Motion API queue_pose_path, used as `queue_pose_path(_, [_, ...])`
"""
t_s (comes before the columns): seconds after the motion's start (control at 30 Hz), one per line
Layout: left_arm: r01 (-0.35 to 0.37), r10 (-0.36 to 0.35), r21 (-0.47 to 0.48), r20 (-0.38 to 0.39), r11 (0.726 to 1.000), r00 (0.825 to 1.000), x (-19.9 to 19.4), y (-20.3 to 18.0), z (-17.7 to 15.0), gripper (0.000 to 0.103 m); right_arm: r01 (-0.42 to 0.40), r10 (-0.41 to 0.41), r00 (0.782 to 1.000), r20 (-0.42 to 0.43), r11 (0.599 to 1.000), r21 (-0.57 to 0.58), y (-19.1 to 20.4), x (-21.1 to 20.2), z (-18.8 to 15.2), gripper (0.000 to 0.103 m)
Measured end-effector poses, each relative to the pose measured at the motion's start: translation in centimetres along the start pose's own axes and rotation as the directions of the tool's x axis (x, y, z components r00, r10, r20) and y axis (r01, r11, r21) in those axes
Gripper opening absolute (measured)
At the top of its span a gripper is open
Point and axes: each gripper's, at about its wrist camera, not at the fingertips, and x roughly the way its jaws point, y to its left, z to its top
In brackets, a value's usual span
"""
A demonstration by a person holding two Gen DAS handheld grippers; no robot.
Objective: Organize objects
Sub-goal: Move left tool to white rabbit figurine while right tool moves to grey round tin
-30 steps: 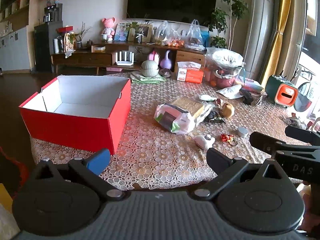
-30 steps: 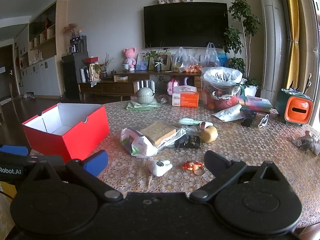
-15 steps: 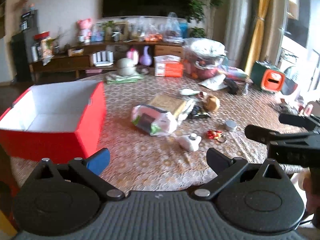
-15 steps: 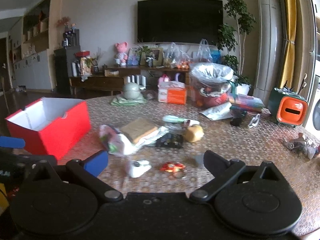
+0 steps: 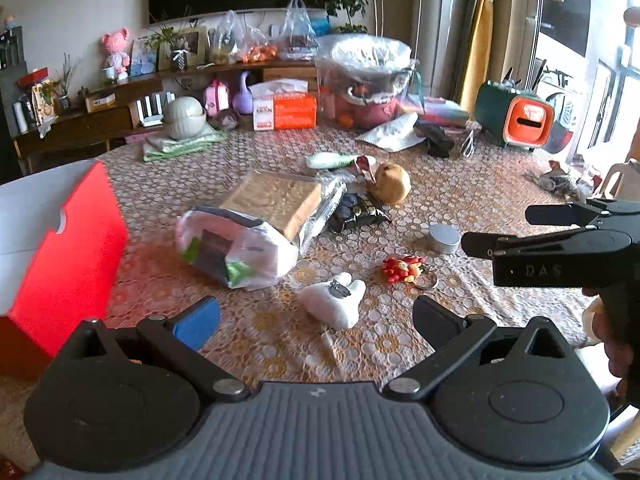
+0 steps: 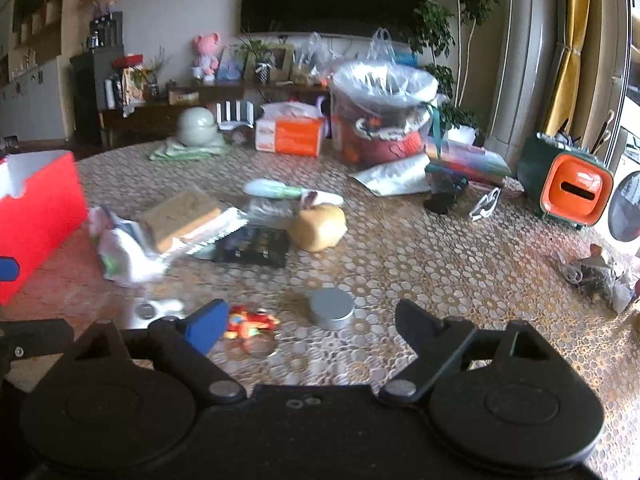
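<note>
- Right wrist view: the right gripper [image 6: 308, 326] hovers spread and empty; a small silver round metal tin [image 6: 331, 308] lies just ahead between its fingers.
- The left gripper [image 5: 316, 316] is also spread, with a white plush toy [image 5: 334, 299] lying ahead.
- Approach step, likely; next, lower and close, then carry to the open red cardboard box [image 5: 60, 248] left of the fingers.

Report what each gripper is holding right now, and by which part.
Nothing is held. The left gripper and the right gripper are both open and empty above the table, with the small items lying loose.
</note>
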Motion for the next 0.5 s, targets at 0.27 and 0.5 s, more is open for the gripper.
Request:
queue_pose_path(0.27, [-0.012, 0.013, 0.022, -0.052, 1.0, 0.999, 5.0, -0.7, 0.2, 0.102, 0.003, -0.002, 0.998, -0.067, 1.0, 0.006, -1.5, 4.5, -0.1, 0.08])
queue_pose_path(0.5, [-0.014, 0.016, 0.029, -0.091, 0.999, 0.996, 7.2, -1.0, 0.0, 0.094, -0.011, 0.013, 0.995, -0.103, 1.0, 0.022, -2.0, 7.1, -0.3, 0.071])
